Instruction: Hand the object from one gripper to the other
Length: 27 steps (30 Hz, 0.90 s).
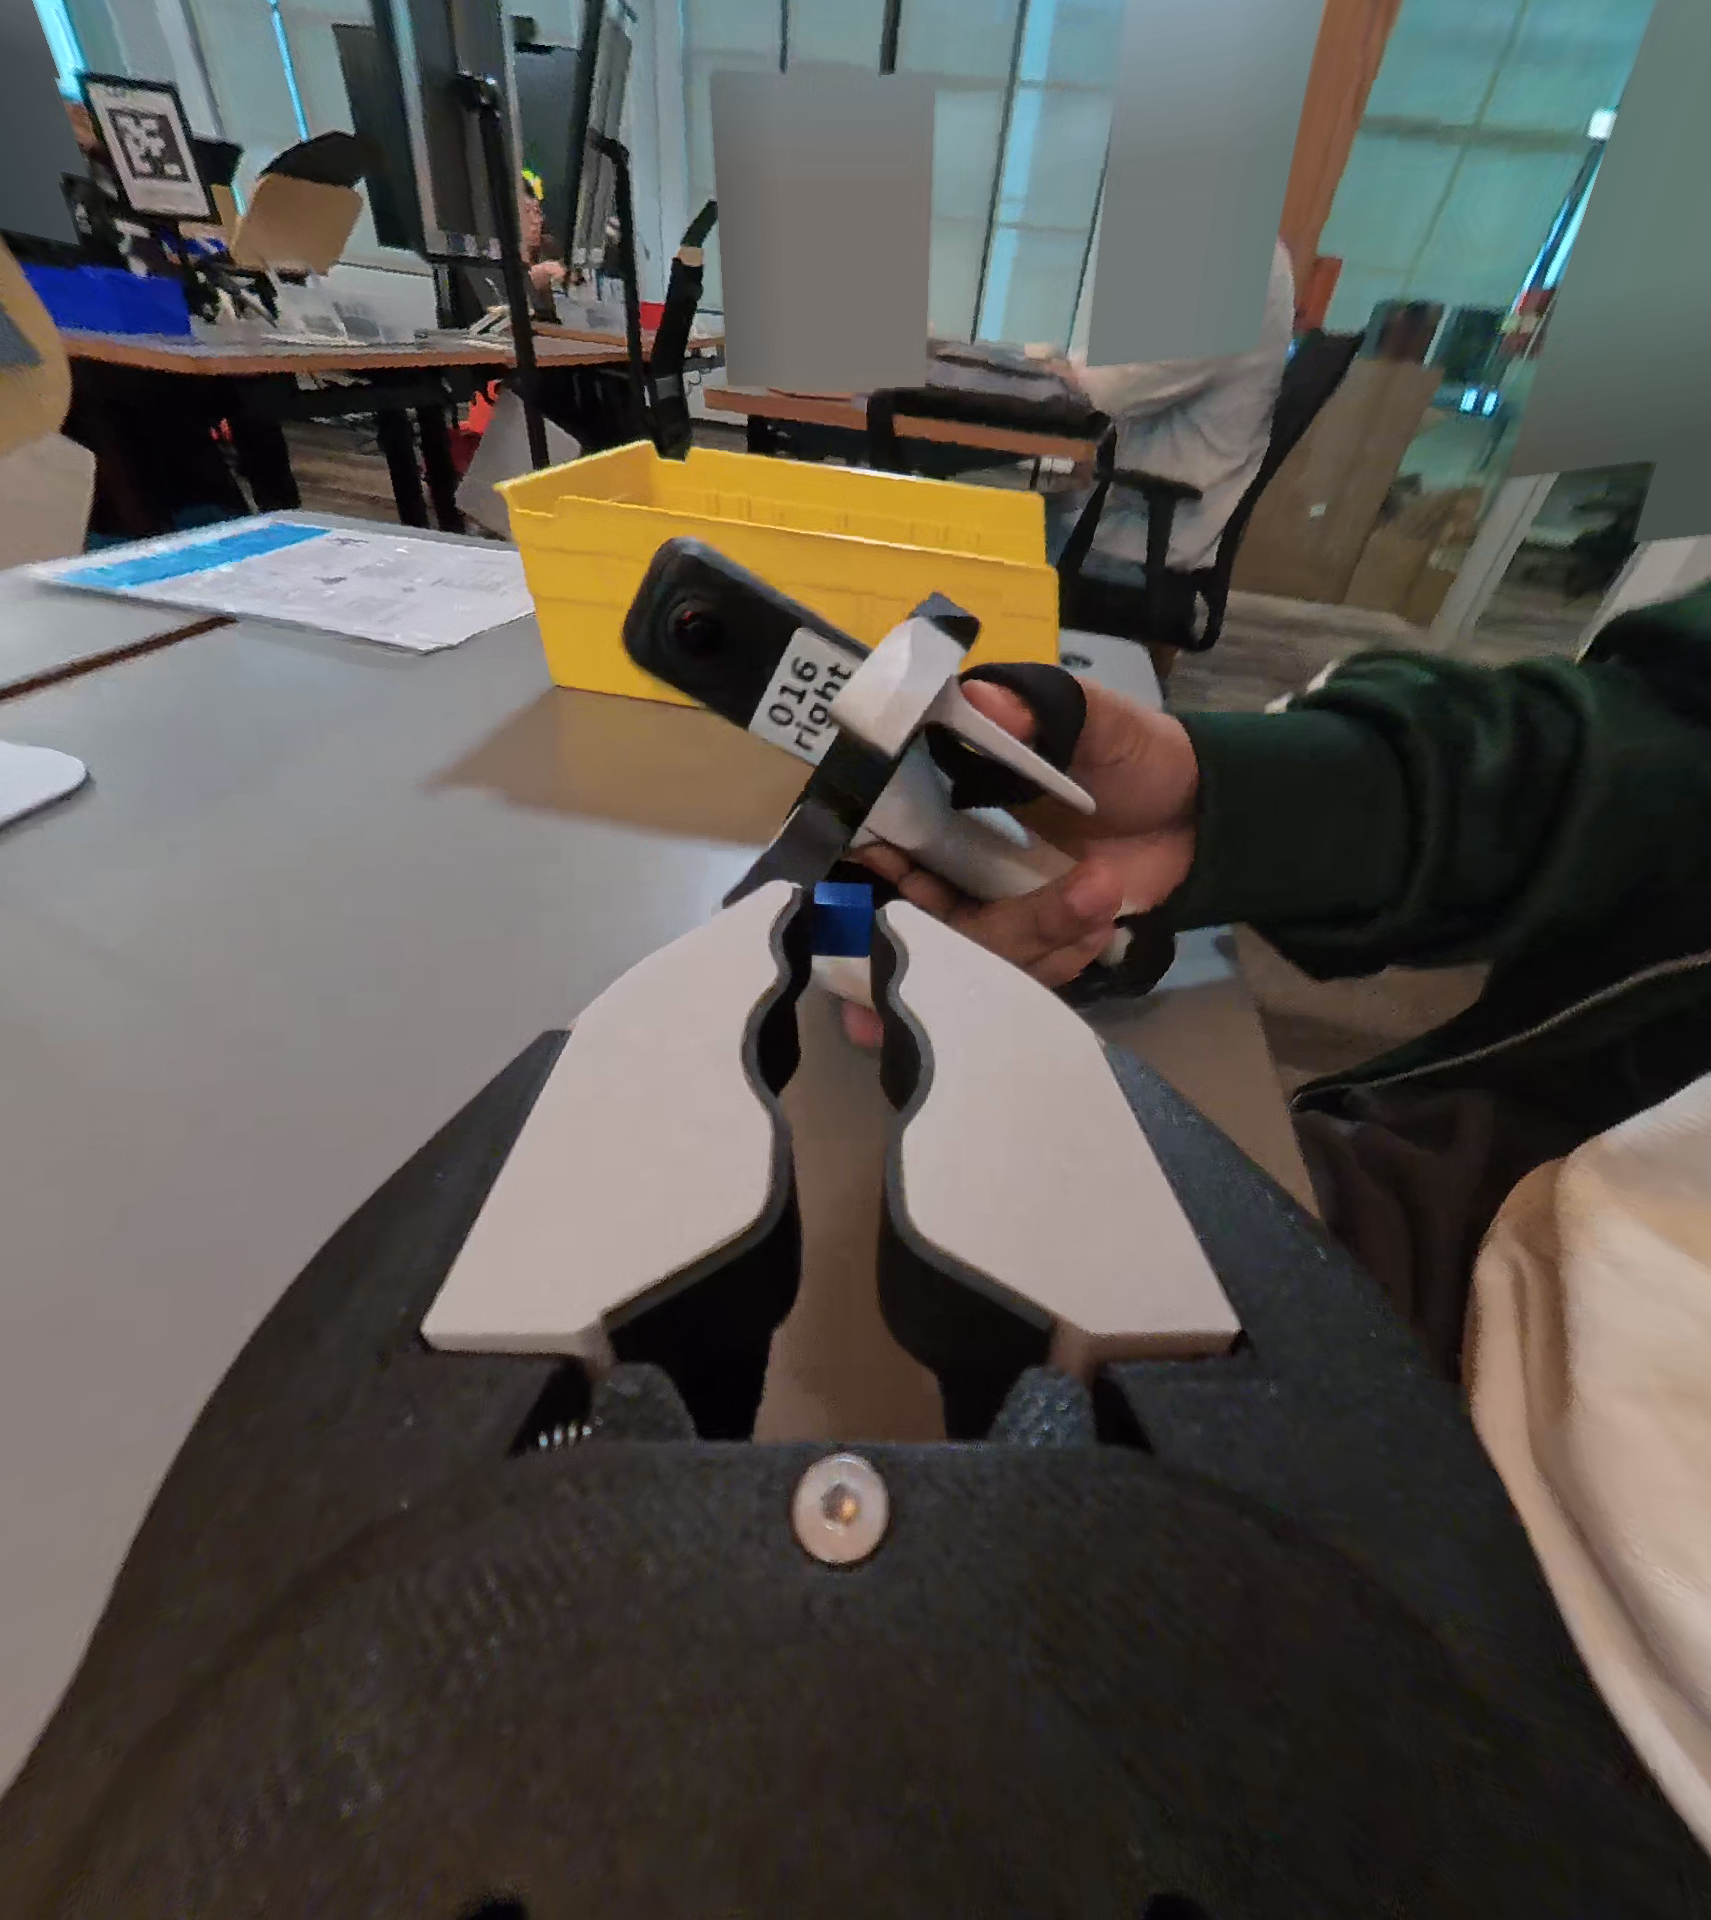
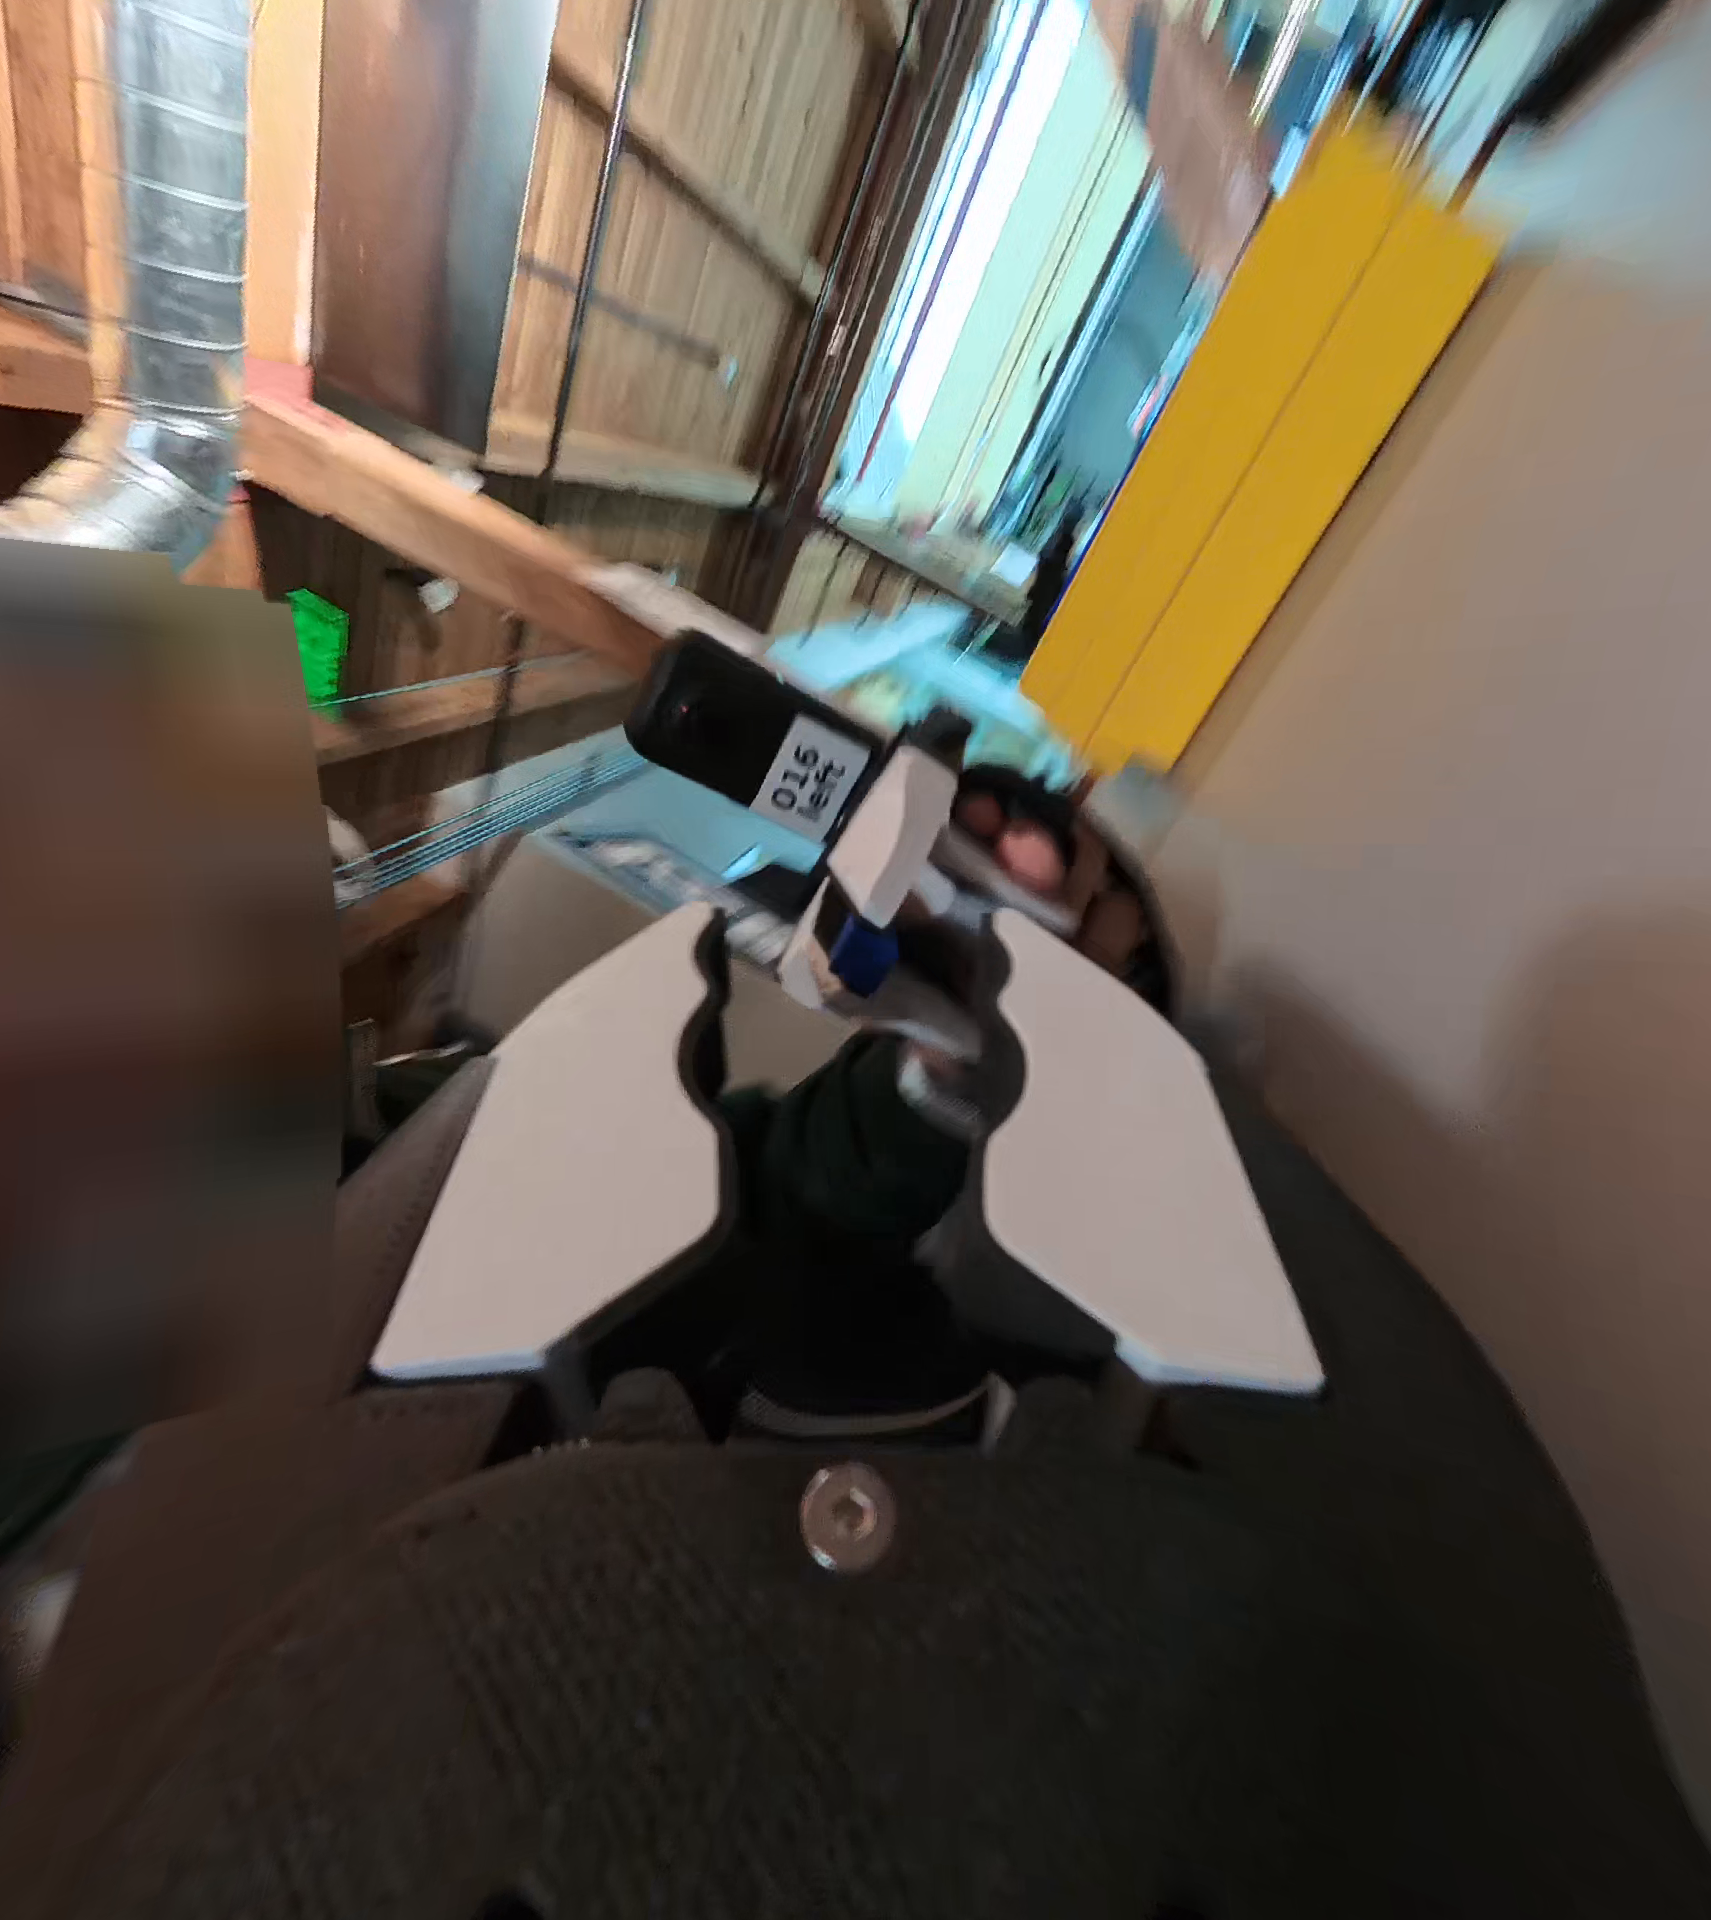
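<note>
Left wrist view: left gripper [image 1: 835,928] pinching blue block [image 1: 843,920] at fingertips, above grey table [image 1: 259,935]. Right gripper [image 2: 856,961] spread, tips flanking block. White printed label [image 1: 806,694] on right gripper's camera. Yellow bin [image 1: 789,561] behind.

Left gripper [image 1: 835,925]: matt pale-grey smooth plastic fingers [image 1: 643,1122], rough black textured body, shiny metal screw [image 1: 838,1509] at 6 o'clock. Blue block [image 1: 843,916]: smooth, matt, looks plastic. Counter [image 1: 207,935]: smooth grey, low sheen. Yellow bin [image 1: 789,561] at 12 o'clock: glossy ribbed plastic. Paper sheet [image 1: 311,582] at 10 o'clock in glossy film. Sleeve [image 1: 1505,810] at 3 o'clock: dark green cloth. Right gripper [image 2: 856,961]: same matt plastic, blurred.
</note>
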Each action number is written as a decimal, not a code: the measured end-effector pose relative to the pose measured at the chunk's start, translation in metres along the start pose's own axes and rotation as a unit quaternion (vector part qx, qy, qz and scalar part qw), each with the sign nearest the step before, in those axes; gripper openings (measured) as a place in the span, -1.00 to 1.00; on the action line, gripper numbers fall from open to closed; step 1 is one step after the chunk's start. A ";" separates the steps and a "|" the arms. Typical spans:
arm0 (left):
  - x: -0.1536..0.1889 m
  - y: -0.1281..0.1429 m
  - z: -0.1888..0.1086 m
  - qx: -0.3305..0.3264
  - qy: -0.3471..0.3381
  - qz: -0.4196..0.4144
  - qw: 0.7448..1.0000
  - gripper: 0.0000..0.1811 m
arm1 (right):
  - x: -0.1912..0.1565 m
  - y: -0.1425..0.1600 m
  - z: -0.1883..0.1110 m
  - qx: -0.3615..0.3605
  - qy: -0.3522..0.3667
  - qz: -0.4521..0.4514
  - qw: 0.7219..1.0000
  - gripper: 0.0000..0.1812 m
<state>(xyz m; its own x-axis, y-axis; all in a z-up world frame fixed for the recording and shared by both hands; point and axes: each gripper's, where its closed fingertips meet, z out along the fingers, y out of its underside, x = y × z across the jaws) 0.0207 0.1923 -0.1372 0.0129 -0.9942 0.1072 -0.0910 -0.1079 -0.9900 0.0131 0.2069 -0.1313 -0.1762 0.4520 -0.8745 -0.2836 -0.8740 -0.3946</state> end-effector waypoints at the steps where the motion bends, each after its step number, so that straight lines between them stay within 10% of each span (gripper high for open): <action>1: -0.003 -0.001 -0.002 0.009 0.002 -0.029 1.000 -0.88 | 0.001 -0.006 -0.002 0.016 0.017 -0.035 0.999 -0.46; 8: -0.014 -0.014 -0.012 0.113 0.078 -0.250 0.958 -0.89 | -0.004 -0.017 -0.006 0.001 0.170 -0.392 0.904 -0.60; 14: -0.012 -0.016 -0.014 0.125 0.127 -0.313 0.933 -0.89 | -0.017 -0.014 -0.003 0.006 0.138 -0.414 0.900 -0.68; 22: 0.000 -0.010 -0.010 0.102 0.230 -0.444 0.860 -0.88 | -0.017 0.007 0.002 -0.086 0.186 -0.648 0.733 -0.67; 27: 0.011 -0.002 -0.005 0.056 0.257 -0.463 0.847 -0.88 | -0.009 0.019 0.005 -0.126 0.184 -0.660 0.717 -0.72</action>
<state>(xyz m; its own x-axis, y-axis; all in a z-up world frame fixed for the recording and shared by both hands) 0.0160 0.1814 -0.1338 -0.4100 -0.3574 0.8392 -0.1833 -0.8689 -0.4597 0.0041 0.1877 -0.1296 0.3632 0.8779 0.3121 0.2140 0.2474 -0.9450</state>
